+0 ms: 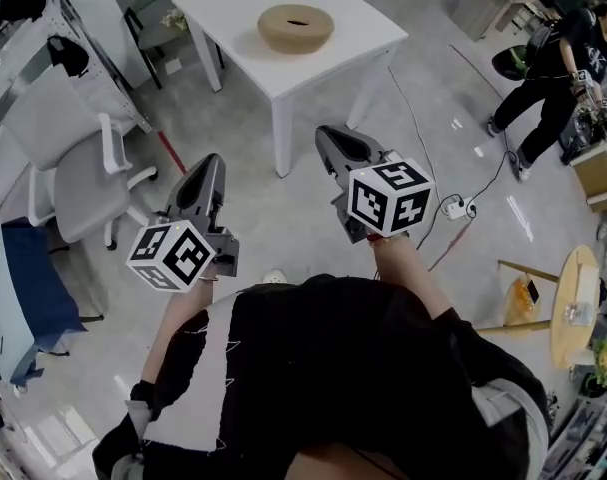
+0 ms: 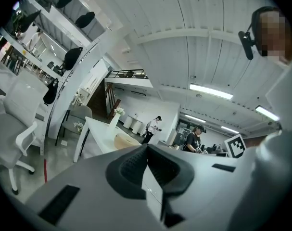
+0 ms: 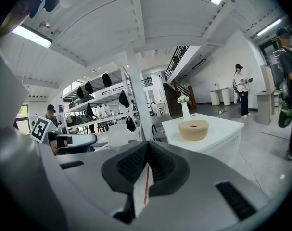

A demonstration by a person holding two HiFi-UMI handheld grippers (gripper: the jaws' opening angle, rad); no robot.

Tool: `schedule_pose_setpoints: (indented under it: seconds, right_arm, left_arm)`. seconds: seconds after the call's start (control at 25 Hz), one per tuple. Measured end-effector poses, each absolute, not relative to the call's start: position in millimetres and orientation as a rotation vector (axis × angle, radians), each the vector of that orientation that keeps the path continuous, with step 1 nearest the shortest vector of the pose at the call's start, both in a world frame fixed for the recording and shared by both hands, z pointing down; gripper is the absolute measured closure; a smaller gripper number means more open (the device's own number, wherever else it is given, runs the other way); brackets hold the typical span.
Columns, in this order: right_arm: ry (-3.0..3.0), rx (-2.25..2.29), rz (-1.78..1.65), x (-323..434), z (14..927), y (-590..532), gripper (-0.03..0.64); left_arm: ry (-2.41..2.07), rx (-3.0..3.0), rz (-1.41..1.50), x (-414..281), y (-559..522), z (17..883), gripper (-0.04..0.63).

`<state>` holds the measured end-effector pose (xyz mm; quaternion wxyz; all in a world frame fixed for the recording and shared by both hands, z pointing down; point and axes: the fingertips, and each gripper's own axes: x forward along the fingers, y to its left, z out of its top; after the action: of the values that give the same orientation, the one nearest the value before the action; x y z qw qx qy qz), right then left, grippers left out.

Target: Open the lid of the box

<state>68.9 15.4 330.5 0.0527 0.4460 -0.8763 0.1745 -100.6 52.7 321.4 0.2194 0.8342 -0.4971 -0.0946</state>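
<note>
A round tan box (image 1: 295, 26) with a slot in its lid stands on a white table (image 1: 343, 63) well ahead of me. The lid lies flat on it. My left gripper (image 1: 210, 163) hangs in the air over the floor, short of the table, its jaws shut and empty. My right gripper (image 1: 329, 134) is beside it, nearer the table's front corner, also shut with nothing held. In the right gripper view the box (image 3: 194, 129) sits beyond the closed jaws (image 3: 147, 146). The left gripper view shows the box (image 2: 124, 141) partly hidden behind its closed jaws (image 2: 146, 147).
A grey office chair (image 1: 78, 178) stands at the left and another chair (image 1: 158, 28) behind the table. A white vase (image 3: 185, 110) is on the table's far side. A power strip (image 1: 455, 208) and cables lie on the floor at the right. A person (image 1: 558, 63) works at the far right.
</note>
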Motion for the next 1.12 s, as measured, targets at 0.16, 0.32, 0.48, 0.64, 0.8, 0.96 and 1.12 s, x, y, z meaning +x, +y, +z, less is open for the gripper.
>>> schedule_pose_setpoints:
  seconds: [0.16,0.32,0.48,0.64,0.8,0.96,1.12]
  right_arm:
    - [-2.669,1.361,0.534,48,329,-12,0.615]
    - [-2.651,1.384,0.517,27,334,-33,0.615]
    - [-2.598,1.351,0.563,12,356,-37,0.615]
    - [-2.556,1.341,0.603,7,373,-42,0.615]
    - [-2.56,1.335,0.594,2,373,-55,0.615]
    - [-2.568,1.282,0.599,-8,376,-69,0.615]
    - [-2.556,1.232,0.585,-18,387,-89,0.615]
  left_arm:
    - [-1.378,2.298,-0.258,-127,27,325,0.586]
    - [-1.369,2.307,-0.262,-149,4,330,0.586]
    - [-1.34,2.259,-0.242,-158,-2,356,0.586]
    - [-1.302,2.207,-0.229,-159,0,376,0.586]
    - [-1.288,2.18,-0.242,-162,-8,383,0.586]
    - [-1.314,2.191,-0.254,-170,-25,376,0.586]
    - [-1.342,2.184,-0.261,-177,-43,374,0.586]
